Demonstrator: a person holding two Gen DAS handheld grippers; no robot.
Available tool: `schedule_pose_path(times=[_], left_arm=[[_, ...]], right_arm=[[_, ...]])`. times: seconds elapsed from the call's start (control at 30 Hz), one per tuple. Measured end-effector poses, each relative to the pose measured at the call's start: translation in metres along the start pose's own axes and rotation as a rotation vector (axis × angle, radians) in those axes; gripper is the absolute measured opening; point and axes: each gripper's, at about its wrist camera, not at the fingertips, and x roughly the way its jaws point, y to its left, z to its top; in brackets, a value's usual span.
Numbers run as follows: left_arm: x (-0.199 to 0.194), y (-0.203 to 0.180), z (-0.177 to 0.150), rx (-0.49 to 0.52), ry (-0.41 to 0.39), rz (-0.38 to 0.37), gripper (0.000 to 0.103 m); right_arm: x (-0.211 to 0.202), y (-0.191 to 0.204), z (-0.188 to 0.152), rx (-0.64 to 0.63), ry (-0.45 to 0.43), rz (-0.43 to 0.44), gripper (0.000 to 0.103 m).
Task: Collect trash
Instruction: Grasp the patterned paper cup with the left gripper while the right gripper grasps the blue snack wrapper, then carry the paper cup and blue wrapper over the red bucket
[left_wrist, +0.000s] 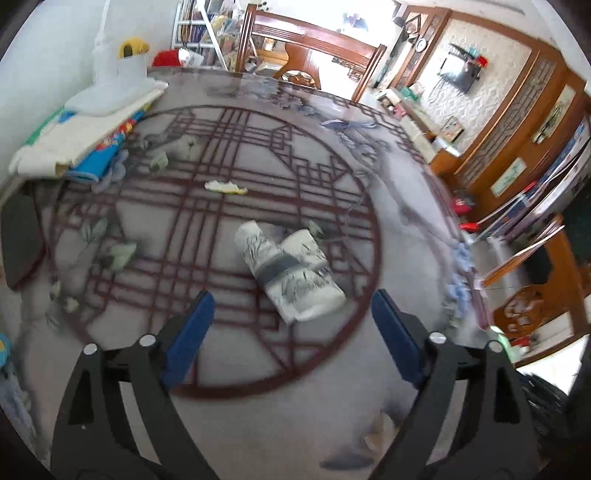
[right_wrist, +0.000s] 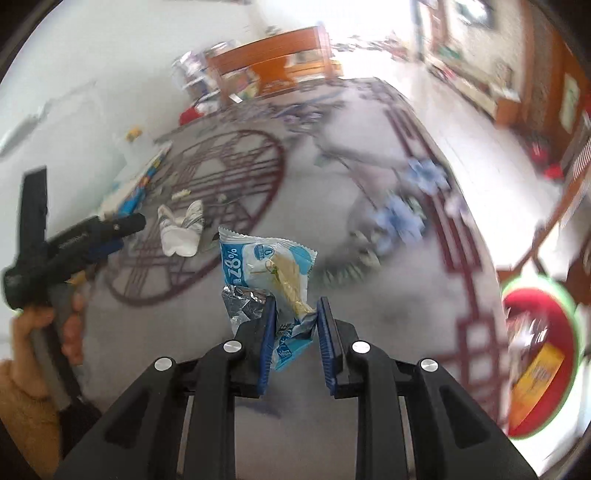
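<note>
— On the desk, just ahead of the left tongs: a crumpled white wrapper with grey print, lying flat on the dark red lattice pattern. Not touched by either blue pad; tongs spread wide, released, wrapper a little beyond the tips and slightly toward the right pad.

— And the right tongs?

— Clenched on a blue and white snack packet, lifted above the desk. Lower end of packet pinched between the blue pads, upper part sticking out past the tips, silver inside visible at the left edge.

— Other trash?

— Farther on the desk, a small yellowish scrap, well apart from the left tongs. At the right edge of the right wrist view, a red bin with green rim, some packaging inside. Much blur there.

— Left hand?

— Seen at the left of the right wrist view, a hand gripping the handle of the left tongs.
</note>
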Motion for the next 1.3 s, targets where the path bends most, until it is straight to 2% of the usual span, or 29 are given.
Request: schedule_pose_path(times=[0.03,0.1,0.17,0.23,0.27,0.3,0.33,0.4,0.47,0.63,0.93,1.1,1.3], left_arm=[[0.006,-0.001,0.003,-0.003,-0.004,0.036,0.087],[0.019,0.002,0.006,-0.045,0.012,0.055,0.087],[0.04,0.008,0.008,-0.115,0.076,0.056,0.087],[0.055,0.012,0.009,-0.187,0.12,0.007,0.083],[0.058,0.012,0.009,-0.203,0.125,0.004,0.073],[0.059,0.009,0.01,-0.206,0.125,-0.005,0.059],[0.058,0.006,0.011,-0.2,0.127,-0.008,0.054],[0.053,-0.002,0.011,-0.168,0.122,0.006,0.034],[0.046,-0.006,0.008,-0.153,0.112,0.003,0.034],[0.009,-0.021,-0.008,-0.123,0.021,-0.014,0.034],[-0.059,-0.08,-0.039,0.035,-0.137,-0.043,0.034],[-0.079,-0.102,-0.048,0.092,-0.181,-0.044,0.034],[-0.087,-0.119,-0.054,0.132,-0.195,-0.052,0.034]], right_arm=[[-0.001,-0.007,-0.001,0.057,-0.003,0.037,0.021],[-0.006,-0.012,0.002,0.087,-0.025,0.055,0.021],[-0.014,-0.009,0.005,0.06,-0.06,0.029,0.021],[-0.017,-0.004,0.004,0.03,-0.075,0.011,0.022],[-0.018,-0.005,0.003,0.025,-0.078,0.009,0.022],[-0.019,-0.005,0.003,0.02,-0.081,0.007,0.022],[-0.02,-0.005,0.003,0.015,-0.084,0.006,0.022],[-0.023,-0.009,0.003,0.015,-0.094,0.004,0.022],[-0.024,-0.012,0.003,0.021,-0.103,0.002,0.022],[-0.029,-0.019,0.004,0.036,-0.121,-0.001,0.022],[-0.039,-0.024,0.003,0.03,-0.166,-0.039,0.022],[-0.045,-0.03,0.001,0.042,-0.187,-0.044,0.023],[-0.054,-0.037,-0.001,0.054,-0.214,-0.051,0.023]])
